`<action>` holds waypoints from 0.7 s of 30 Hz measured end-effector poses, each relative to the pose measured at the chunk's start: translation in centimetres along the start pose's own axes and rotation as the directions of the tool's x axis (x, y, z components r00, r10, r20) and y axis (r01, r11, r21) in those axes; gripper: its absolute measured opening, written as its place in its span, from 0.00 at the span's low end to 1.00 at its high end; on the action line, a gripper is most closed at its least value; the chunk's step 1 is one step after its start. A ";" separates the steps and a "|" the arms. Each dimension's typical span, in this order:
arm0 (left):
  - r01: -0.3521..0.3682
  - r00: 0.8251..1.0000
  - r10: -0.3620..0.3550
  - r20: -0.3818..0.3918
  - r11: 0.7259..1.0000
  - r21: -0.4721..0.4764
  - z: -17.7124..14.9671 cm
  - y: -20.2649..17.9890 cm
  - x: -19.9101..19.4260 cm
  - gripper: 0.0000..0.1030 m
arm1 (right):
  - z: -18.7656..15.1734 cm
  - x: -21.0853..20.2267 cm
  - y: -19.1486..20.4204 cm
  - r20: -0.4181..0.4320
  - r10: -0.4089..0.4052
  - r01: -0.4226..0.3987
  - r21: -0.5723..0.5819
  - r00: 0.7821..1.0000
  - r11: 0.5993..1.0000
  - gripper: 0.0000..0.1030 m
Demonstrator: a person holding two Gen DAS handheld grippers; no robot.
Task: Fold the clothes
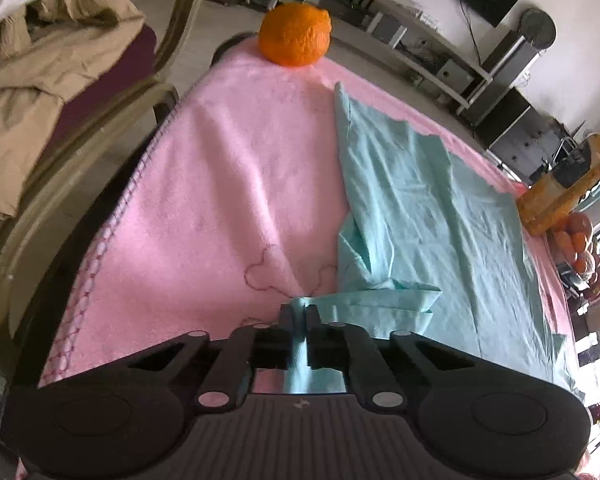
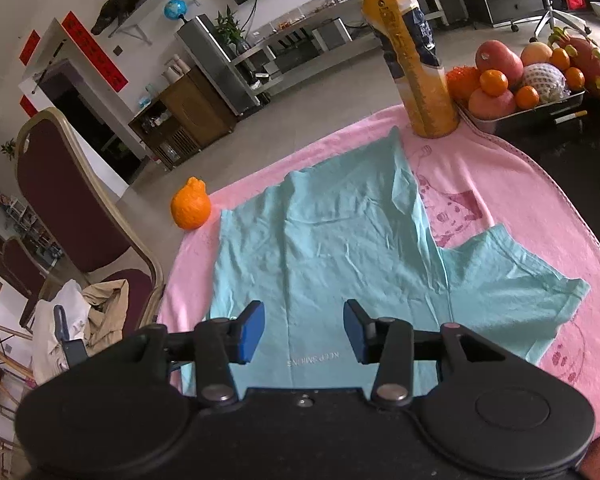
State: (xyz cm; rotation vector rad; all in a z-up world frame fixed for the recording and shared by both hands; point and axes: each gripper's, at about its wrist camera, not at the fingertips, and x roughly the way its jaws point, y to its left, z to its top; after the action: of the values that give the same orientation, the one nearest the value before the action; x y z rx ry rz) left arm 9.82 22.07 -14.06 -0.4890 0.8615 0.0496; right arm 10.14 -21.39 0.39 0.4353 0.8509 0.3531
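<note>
Where the pink towel (image 2: 500,184) spreads, a chair (image 2: 72,200) stands beside.

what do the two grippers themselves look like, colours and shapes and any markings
Both are matte black plastic. The left gripper has a ribbed grey-black body with a small logo, round side discs, linkage arms with silver rivets and black jaws. The right gripper has the same discs and riveted linkages, but blue pads on its jaws. No cables or sleeves show.
</note>
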 end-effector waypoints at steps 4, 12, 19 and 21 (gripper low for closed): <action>-0.030 0.996 0.029 0.086 0.999 0.021 -0.4 -0.5 -2.6 0.02 | -0.2 -0.2 -0.1 -0.007 0.002 -0.002 0.000 1.000 1.000 0.43; -0.299 0.921 0.334 0.201 0.936 -0.184 -4.5 2.5 -7.5 0.02 | -1.1 -0.6 -0.4 -0.022 0.041 -0.041 0.024 0.999 0.999 0.46; -0.400 0.893 0.437 0.109 0.881 -0.253 -6.3 4.5 -5.2 0.07 | -2.7 1.1 -1.3 -0.103 0.046 -0.039 0.064 0.994 0.997 0.46; -0.420 0.890 0.447 0.093 0.880 -0.222 -6.0 4.1 -5.2 0.12 | -3.0 1.0 -2.0 -0.108 0.027 -0.019 0.068 0.994 0.997 0.48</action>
State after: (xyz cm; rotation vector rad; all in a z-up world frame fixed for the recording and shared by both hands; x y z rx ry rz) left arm 1.12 23.92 -15.11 -0.4614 0.8163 0.5840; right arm 8.64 -21.99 -3.01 0.4919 0.9670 0.3728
